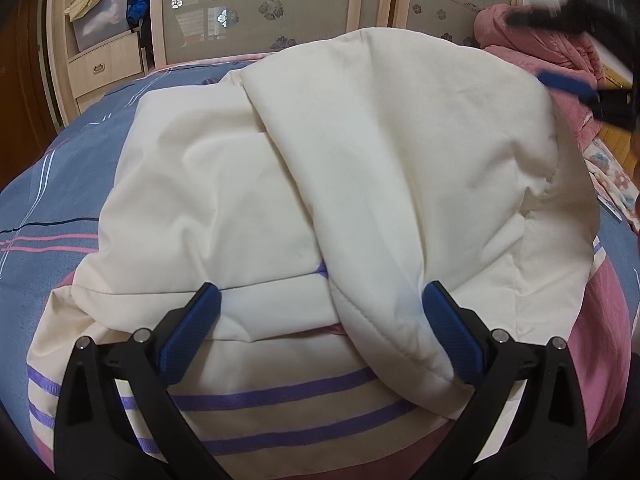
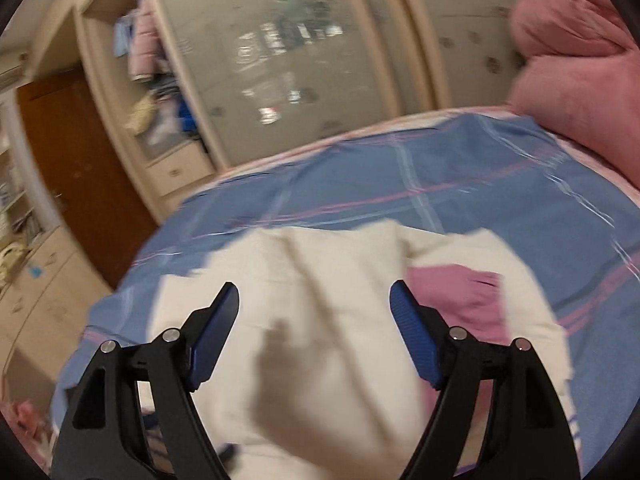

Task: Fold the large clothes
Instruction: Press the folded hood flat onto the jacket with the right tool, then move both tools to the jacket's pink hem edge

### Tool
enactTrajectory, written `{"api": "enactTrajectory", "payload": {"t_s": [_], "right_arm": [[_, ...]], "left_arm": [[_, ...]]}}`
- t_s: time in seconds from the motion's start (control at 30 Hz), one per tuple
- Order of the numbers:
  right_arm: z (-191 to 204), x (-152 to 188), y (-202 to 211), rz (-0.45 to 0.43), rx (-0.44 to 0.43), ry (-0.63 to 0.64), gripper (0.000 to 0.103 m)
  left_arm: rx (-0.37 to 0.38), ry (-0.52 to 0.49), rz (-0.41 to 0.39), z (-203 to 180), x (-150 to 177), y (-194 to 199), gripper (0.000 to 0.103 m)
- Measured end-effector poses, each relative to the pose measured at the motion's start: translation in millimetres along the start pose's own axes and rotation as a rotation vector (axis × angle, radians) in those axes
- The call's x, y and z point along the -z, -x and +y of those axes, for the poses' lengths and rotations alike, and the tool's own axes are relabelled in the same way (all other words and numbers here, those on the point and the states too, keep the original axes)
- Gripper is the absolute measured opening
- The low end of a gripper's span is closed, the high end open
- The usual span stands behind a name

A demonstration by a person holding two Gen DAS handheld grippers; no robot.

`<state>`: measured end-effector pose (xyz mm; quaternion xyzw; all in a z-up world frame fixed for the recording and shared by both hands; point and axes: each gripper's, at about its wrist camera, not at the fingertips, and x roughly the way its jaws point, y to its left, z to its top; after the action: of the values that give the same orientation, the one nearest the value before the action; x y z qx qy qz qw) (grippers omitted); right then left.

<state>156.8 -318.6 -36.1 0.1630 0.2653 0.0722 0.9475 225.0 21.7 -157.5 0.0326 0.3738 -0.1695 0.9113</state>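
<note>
Left tongs (image 1: 320, 300) nearest the lens, spread wide over the cream garment (image 1: 340, 152); right pad against a folded edge, nothing clamped. Right tongs (image 2: 314, 296) also spread wide, empty, raised clear above the same garment (image 2: 320, 320); picture blurred. Garment lying folded on the bed (image 1: 52, 168), near edge close to the left tongs, blue cover bare beyond the far edge. Pink bedding (image 1: 556, 52) heaped at far right. Wardrobe (image 1: 280, 8) behind. No legible writing.
</note>
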Motion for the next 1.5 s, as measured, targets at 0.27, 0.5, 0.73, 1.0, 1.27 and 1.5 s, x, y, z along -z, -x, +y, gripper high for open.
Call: {"api": "enactTrajectory", "payload": {"t_s": [0.27, 0.5, 0.73, 1.0, 1.27, 1.5], "right_arm": [[18, 35, -80, 0.175, 0.187, 0.131, 0.067], [8, 63, -101, 0.169, 0.252, 0.212, 0.073], [4, 69, -5, 0.049, 0.184, 0.15, 0.082], [-111, 146, 125, 0.163, 0.43, 0.075, 0.087], [-190, 226, 166, 0.449, 0.217, -0.167, 0.087], [-176, 240, 180, 0.468, 0.112, -0.091, 0.046]], "left_arm": [[0.004, 0.001, 0.001, -1, 0, -1, 0.101], [0.003, -0.016, 0.003, -5, 3, -2, 0.101], [0.007, -0.003, 0.003, -4, 2, -1, 0.101], [-0.102, 0.084, -0.013, 29, 51, 86, 0.101], [-0.126, 0.221, 0.271, 93, 181, 157, 0.101], [-0.079, 0.276, 0.343, 68, 197, 152, 0.091]]}}
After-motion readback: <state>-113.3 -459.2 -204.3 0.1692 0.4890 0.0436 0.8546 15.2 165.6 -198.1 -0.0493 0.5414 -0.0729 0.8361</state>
